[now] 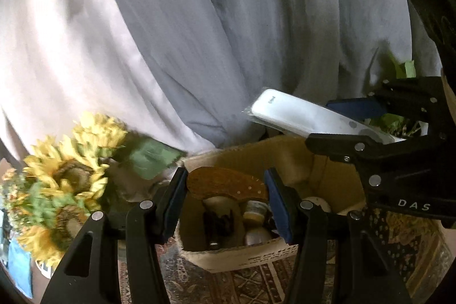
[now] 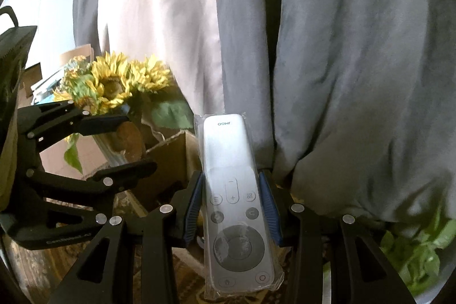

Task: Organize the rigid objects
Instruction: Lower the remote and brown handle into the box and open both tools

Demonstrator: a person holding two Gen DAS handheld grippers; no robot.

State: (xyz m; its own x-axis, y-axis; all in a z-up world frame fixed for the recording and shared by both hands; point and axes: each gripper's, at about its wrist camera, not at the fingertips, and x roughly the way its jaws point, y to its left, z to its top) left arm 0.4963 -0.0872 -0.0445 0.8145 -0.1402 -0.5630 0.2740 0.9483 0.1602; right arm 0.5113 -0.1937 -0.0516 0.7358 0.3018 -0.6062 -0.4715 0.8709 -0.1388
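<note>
**A:** Fingers first: what is each pair doing?

**B:** The right gripper [image 2: 233,207] pinches a white remote [image 2: 233,190] across its narrow sides, blue pads pressed against the edges around the button section. The left gripper [image 1: 226,207] has its fingers spread with nothing between them, hovering over the near part of a cardboard box [image 1: 287,158].

**A:** Where does the remote sit relative to that box?

**B:** In the left wrist view it is held in the air, above the box's far rim and tilted, its logo end pointing away from the right gripper. It isn't touching the cardboard as far as I can see.

**A:** How will it handle?

**B:** Stiff and probably light, so a side pinch should hold. It's sealed in a clear plastic sleeve [image 2: 199,121], though, and I'd expect that film to be slippery under the pads. The grip sits below the middle, so the long free end could swing if the squeeze eases. Holding it at the flat sides is the sensible choice.

**A:** What's beyond it?

**B:** Inside the box are a brown perforated piece [image 1: 225,181] and a couple of small jars [image 1: 256,212]. Sunflowers [image 1: 65,173] stand to the left, grey curtains [image 1: 228,33] hang behind, and a patterned rug [image 1: 256,284] lies underneath.

**A:** Anything you can't make out?

**B:** The box floor is mostly hidden by the left fingers, so I can't judge the free space. The dark item beside the jars is unidentifiable, and the sunflowers are blurred.
</note>
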